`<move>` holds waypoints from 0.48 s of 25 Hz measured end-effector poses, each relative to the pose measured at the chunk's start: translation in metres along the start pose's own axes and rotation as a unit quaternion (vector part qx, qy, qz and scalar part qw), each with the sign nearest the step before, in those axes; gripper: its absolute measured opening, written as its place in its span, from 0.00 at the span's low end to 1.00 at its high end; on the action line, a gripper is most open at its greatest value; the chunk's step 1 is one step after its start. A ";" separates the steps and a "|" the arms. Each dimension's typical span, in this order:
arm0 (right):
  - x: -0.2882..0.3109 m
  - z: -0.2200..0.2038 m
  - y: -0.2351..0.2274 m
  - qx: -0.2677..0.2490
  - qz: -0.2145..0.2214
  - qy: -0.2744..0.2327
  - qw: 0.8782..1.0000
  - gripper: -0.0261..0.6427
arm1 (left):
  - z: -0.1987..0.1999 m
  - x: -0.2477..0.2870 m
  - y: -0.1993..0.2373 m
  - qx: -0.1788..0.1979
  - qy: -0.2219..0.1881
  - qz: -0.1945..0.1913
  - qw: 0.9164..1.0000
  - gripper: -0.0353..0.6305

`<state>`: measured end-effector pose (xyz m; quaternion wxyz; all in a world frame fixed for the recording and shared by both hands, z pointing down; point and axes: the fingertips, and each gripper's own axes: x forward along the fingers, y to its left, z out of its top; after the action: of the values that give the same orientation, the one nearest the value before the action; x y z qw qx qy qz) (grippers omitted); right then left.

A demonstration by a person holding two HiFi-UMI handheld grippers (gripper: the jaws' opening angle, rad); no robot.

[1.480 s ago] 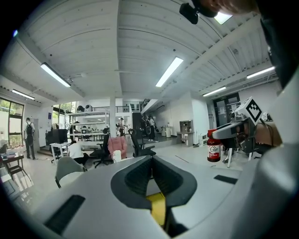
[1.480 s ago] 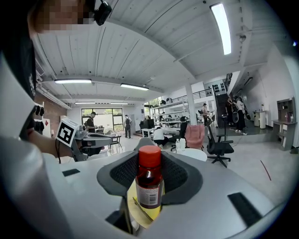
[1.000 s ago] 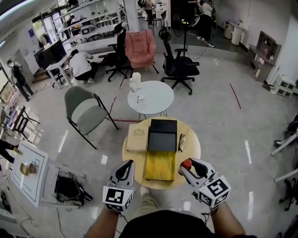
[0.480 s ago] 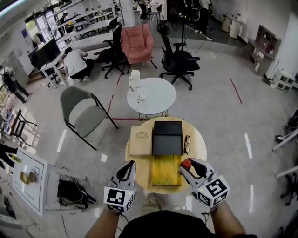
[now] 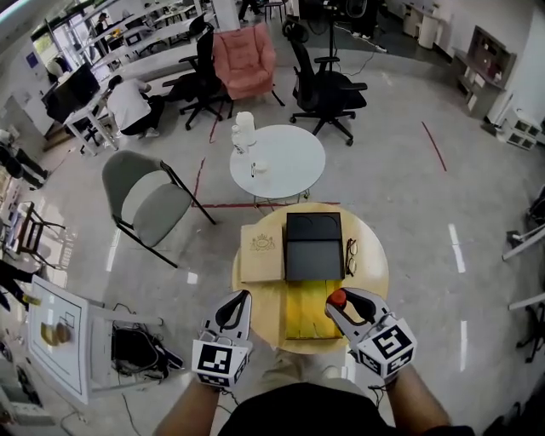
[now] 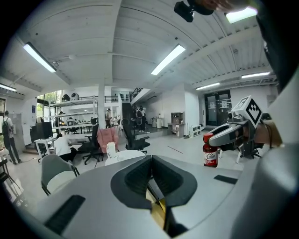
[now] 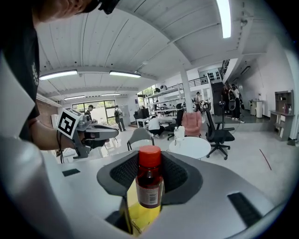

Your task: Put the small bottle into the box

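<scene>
Round wooden table point(image 5: 255, 295) carried the black box point(image 5: 312, 258) at its middle. Over the table's near right edge, the right gripper point(image 5: 339, 305) clamped the small bottle point(image 7: 149, 186) upright. The left gripper point(image 5: 239, 298) hung at its near left edge, jaws closed together on nothing.

This is looking like an open-plan office and lab floor. Black swivel chairs point(image 5: 328, 89) and a pink armchair point(image 5: 245, 60) are standing on polished grey flooring point(image 5: 400, 200) marked with red tape point(image 5: 433, 146). A person point(image 5: 128, 104) is crouching beside a monitor point(image 5: 75, 88), white shelving point(image 5: 157, 19) is lining the far side, and strip lights point(image 6: 168, 59) are glowing overhead.
</scene>
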<state>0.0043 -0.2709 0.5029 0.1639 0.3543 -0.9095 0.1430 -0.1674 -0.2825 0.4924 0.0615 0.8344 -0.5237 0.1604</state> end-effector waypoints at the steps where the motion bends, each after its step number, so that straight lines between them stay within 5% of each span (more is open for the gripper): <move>1: 0.006 -0.004 -0.001 0.001 0.000 0.005 1.000 0.27 | -0.003 0.003 0.001 0.000 0.004 -0.003 1.000 0.08; 12: 0.056 -0.057 -0.003 0.009 0.002 0.073 0.997 0.27 | -0.033 0.024 0.013 -0.004 0.034 -0.017 0.999 0.08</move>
<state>-0.0211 -0.2855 0.5770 0.2262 0.3422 -0.8947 0.1765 -0.1760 -0.3003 0.5302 0.0854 0.8370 -0.5078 0.1854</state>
